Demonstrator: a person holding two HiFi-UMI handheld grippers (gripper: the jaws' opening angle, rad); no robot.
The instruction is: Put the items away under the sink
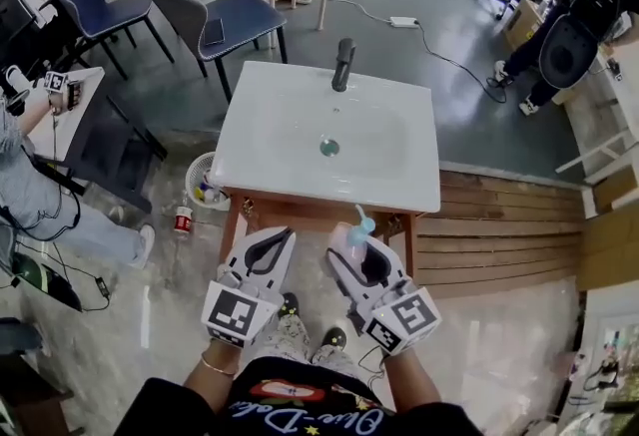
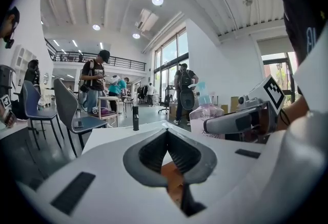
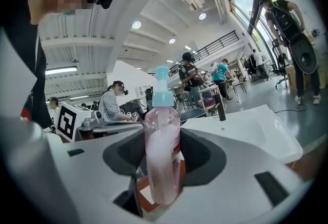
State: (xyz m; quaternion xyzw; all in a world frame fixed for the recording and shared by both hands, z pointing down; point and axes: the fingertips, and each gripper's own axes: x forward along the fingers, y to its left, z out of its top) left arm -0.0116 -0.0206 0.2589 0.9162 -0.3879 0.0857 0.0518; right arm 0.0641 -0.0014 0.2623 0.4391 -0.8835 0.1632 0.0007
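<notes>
Pump bottle stands upright, clamped between right tongs; left tongs closed and empty

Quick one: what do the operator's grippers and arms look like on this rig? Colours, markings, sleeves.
The left gripper and right gripper are white moulded shells with dark grey ribbed pads. Each has a rear cube with black-and-white square markers. The person wears a black printed top, with no sleeves over the forearms, and a thin bracelet on the left wrist.
</notes>
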